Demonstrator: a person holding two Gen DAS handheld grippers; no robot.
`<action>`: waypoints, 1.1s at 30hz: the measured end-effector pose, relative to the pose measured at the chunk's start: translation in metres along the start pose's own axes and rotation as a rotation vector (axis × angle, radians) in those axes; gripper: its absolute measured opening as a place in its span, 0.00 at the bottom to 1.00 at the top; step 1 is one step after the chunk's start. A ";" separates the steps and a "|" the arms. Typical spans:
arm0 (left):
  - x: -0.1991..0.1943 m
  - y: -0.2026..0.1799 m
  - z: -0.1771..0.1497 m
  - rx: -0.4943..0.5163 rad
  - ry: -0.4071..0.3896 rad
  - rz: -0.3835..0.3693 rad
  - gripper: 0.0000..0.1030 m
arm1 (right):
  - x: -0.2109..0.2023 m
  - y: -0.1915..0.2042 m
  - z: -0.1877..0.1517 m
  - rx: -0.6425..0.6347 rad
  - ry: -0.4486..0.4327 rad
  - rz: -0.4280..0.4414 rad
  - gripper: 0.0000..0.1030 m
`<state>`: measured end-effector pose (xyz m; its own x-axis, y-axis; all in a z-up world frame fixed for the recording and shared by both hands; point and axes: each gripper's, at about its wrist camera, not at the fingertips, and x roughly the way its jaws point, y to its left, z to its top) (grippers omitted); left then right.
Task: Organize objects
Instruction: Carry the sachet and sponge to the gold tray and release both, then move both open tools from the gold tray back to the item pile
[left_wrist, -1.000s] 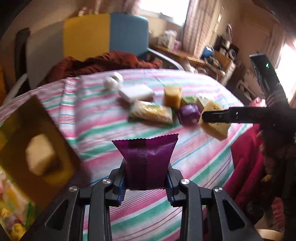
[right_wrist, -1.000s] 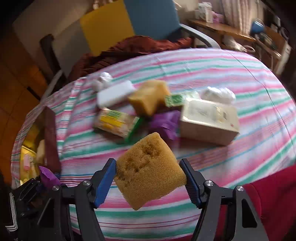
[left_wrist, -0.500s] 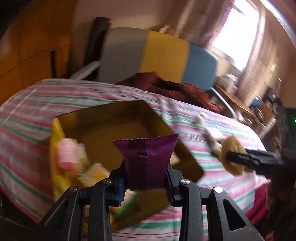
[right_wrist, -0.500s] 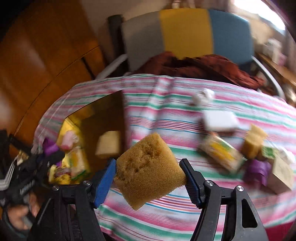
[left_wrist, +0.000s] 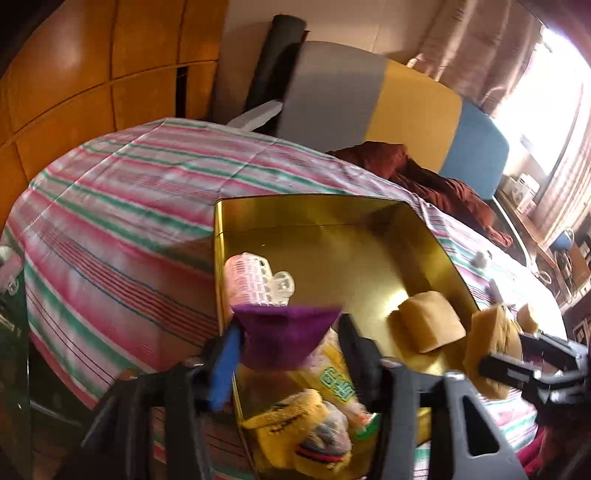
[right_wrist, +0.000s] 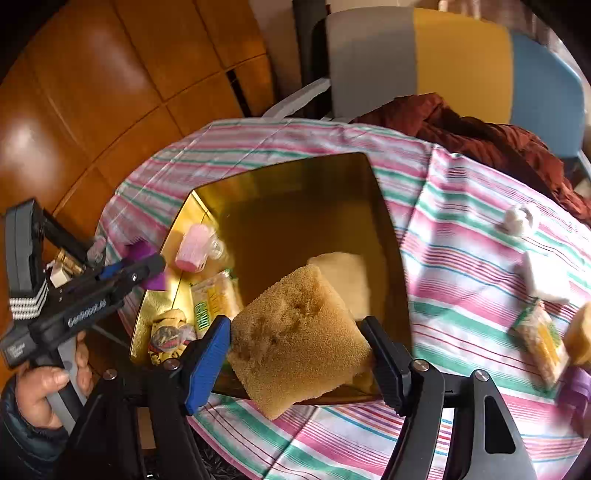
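Note:
My left gripper is shut on a purple packet and holds it over the near left corner of the gold box; it also shows in the right wrist view. My right gripper is shut on a brown sponge just above the gold box's near edge; the sponge also shows in the left wrist view. Inside the box lie a pale sponge, a pink item, a yellow-green packet and a yellow pouch.
The box sits on a striped tablecloth. To its right lie a white block, a small white item, a yellow packet, another sponge and a purple item. A chair with red cloth stands behind.
Both grippers have swung left from the pile of objects to the gold box, each still holding its object. The box now fills the middle of both views.

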<state>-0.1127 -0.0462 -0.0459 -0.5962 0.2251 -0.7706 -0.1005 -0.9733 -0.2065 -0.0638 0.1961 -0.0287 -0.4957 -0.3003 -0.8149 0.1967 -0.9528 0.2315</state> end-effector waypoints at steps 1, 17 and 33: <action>0.001 0.003 0.001 -0.012 0.011 0.003 0.65 | 0.004 0.004 -0.001 -0.008 0.010 0.007 0.72; -0.053 -0.010 -0.010 0.010 -0.128 0.096 0.67 | 0.010 0.024 -0.020 -0.046 0.021 0.013 0.96; -0.070 -0.063 -0.037 0.154 -0.175 0.138 0.67 | -0.026 0.018 -0.034 -0.048 -0.153 -0.192 1.00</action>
<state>-0.0353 0.0008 -0.0008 -0.7401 0.0911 -0.6663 -0.1204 -0.9927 -0.0020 -0.0187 0.1885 -0.0217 -0.6491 -0.1208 -0.7511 0.1243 -0.9909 0.0519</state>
